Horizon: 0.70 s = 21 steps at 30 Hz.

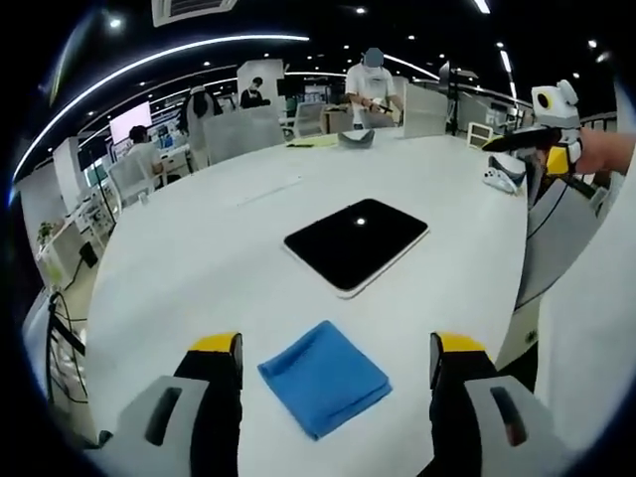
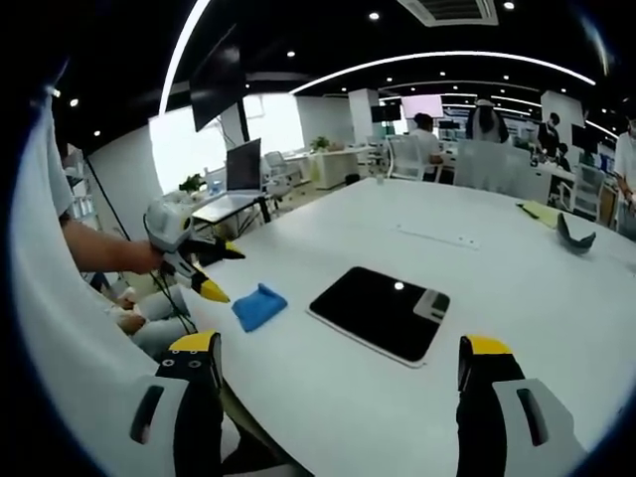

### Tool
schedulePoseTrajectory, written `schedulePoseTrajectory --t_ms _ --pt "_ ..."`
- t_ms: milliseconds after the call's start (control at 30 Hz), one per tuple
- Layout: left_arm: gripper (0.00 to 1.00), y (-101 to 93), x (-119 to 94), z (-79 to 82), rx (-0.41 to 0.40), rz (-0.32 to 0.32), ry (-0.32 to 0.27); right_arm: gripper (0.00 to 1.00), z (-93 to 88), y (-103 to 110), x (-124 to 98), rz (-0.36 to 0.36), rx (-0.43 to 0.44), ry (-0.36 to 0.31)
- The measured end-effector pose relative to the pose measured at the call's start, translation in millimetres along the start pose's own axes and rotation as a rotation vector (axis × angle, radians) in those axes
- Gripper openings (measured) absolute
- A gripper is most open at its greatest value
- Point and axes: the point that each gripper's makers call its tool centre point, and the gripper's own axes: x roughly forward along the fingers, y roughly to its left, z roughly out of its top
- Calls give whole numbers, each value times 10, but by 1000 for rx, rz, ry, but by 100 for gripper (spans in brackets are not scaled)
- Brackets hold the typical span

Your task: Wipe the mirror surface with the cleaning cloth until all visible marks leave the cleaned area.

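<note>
White table (image 1: 179,258) carries the dark mirror (image 1: 356,243) at centre, with the folded blue cleaning cloth (image 1: 324,378) just short of it, between the spread, empty jaws of the left gripper (image 1: 336,363). The right gripper (image 2: 338,368) is likewise wide open and empty, off to the side. Advised: close squarely on the cloth's near edge before wiping; marks on the mirror cannot be made out through the glare.

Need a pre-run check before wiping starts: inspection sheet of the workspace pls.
Surface: white table, mostly bare.
Job's things: mirror lying flat, dark, reflecting a ceiling light; blue cleaning cloth folded on the table beside it, apart from it, ungripped.
Clutter: dark object and yellow sheet at the far edge.
Grippers: left gripper open, jaws either side of the cloth; right gripper open, empty.
Cables: some hang off the table edge.
Surroundings: open office, desks, monitors, several people.
</note>
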Motion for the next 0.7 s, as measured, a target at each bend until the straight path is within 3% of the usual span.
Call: schedulePoseTrajectory --t_ms 367,700 --pt "68 88 135 -186 -28 -1 40 98 -21 11 33 8 6 8" --pt "60 49 275 -400 2 -26 101 97 -27 -3 49 1 3 19"
